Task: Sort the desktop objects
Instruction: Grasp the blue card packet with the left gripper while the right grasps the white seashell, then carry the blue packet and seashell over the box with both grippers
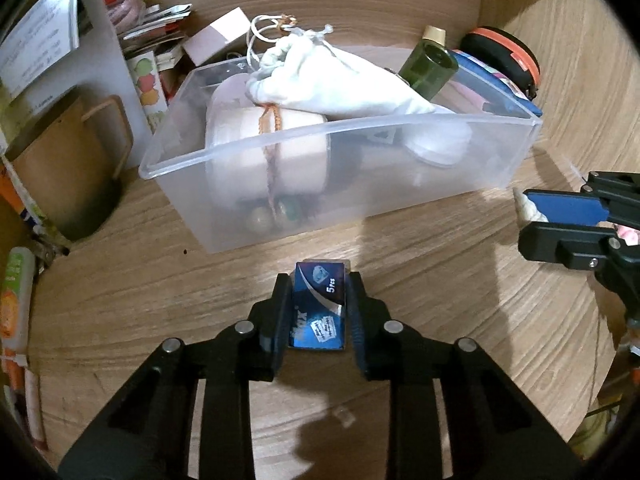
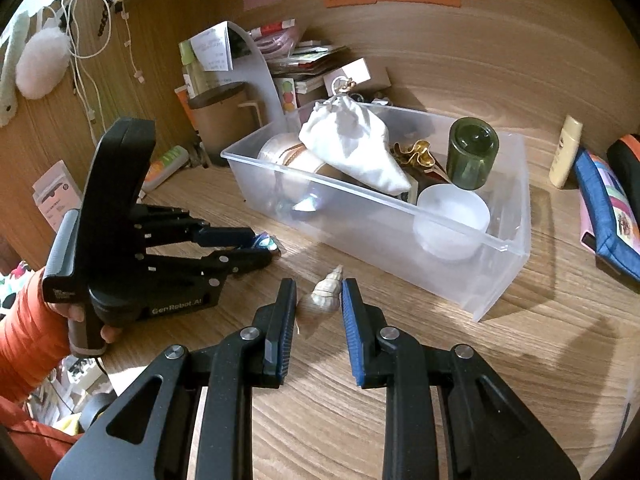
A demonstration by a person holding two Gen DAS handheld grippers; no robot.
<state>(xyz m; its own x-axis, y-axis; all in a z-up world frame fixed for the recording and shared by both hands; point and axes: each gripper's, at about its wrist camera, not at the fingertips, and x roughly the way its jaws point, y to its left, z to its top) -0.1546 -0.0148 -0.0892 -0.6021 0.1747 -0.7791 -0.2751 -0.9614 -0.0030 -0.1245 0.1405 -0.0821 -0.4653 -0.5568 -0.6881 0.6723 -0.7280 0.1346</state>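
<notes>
- My left gripper [image 1: 319,312] pinches the small blue box [image 1: 318,306] on the desk [image 1: 440,320], just in front of the clear bin [image 1: 340,156]
- My right gripper [image 2: 319,308] clamps the seashell [image 2: 322,296]
- I think the rounded shell may slip out when lifted
- The bin holds a white pouch [image 1: 332,80], a green jar [image 2: 472,152] and a white cup [image 2: 452,220], so there is little room

1. The left wrist view looks steeply down past its jaws, close above the worktop [image 1: 460,320], toward the clear bin [image 1: 320,148].
2. The right wrist view faces the same bin [image 2: 460,272] beyond its jaws, and shows the left gripper [image 2: 266,246] to their left.
</notes>
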